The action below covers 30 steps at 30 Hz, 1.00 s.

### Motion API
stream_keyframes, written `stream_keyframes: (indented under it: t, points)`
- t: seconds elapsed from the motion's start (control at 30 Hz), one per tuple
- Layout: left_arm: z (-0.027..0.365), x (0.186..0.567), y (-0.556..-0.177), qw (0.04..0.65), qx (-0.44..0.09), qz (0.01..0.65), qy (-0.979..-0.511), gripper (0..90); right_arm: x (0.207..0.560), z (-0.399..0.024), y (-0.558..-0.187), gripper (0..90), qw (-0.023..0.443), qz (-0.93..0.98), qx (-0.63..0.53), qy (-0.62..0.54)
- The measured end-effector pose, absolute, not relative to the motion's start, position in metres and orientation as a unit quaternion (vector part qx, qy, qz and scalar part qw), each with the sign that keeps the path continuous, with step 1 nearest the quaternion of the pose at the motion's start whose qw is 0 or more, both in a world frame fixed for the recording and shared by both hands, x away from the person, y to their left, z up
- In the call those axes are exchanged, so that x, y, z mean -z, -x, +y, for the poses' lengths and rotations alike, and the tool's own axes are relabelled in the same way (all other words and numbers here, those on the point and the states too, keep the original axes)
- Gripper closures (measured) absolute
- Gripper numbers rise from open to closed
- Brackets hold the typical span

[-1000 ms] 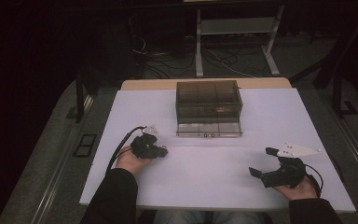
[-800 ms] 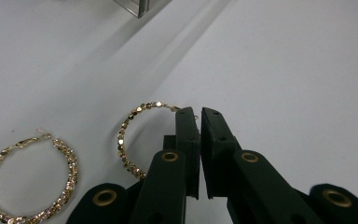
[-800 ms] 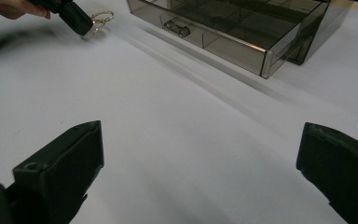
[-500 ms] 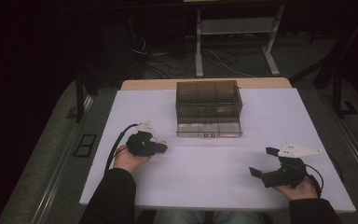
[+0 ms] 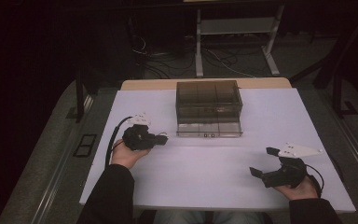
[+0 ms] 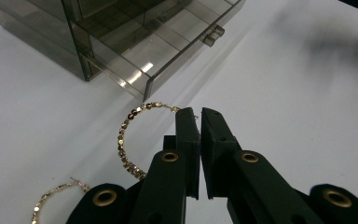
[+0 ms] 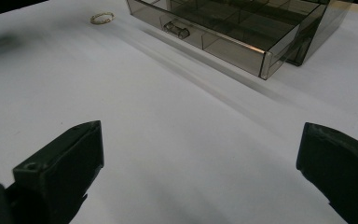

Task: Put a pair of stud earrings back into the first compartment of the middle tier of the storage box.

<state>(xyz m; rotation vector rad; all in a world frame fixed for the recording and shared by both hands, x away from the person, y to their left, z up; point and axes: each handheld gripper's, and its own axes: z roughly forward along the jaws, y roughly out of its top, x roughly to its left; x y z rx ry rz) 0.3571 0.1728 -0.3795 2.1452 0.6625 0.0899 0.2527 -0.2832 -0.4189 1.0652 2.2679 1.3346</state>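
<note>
My left gripper (image 6: pixel 199 112) is shut on the thin end of a gold beaded hoop earring (image 6: pixel 123 140), which curves away to the left of the jaws above the white table. A second gold hoop earring (image 6: pixel 51 196) lies on the table below it and appears in the right gripper view as a small ring (image 7: pixel 101 17). In the high view the left gripper (image 5: pixel 163 138) is just left of the front of a smoky clear drawer box (image 5: pixel 209 107). My right gripper (image 5: pixel 262 161) rests near the front right, open and empty, its jaws wide apart (image 7: pixel 200 135).
The box's bottom drawer (image 5: pixel 209 128) stands pulled out toward me, with divided compartments (image 7: pixel 223 28) and a small handle (image 7: pixel 176 29). The white table (image 5: pixel 223 163) ends in a wooden strip at the back. Beyond it are floor cables and a metal stand.
The left hand has lifted its gripper off the table and a little toward the box. The right hand and its gripper have stayed put.
</note>
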Motion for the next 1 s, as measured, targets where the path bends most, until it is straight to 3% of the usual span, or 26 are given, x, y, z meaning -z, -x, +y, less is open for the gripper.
stream_keyframes:
  t: [0.47,1.0]
  points:
    - [0.163,0.357,-0.363,0.455,-0.028,0.247,-0.855,85.7,0.419,-0.284,-0.252,0.0,0.152,0.79,-0.464,-0.37]
    - [0.143,0.335,-0.373,0.44,-0.041,0.228,-0.868,85.7,0.418,-0.285,-0.252,0.0,0.154,0.788,-0.465,-0.372]
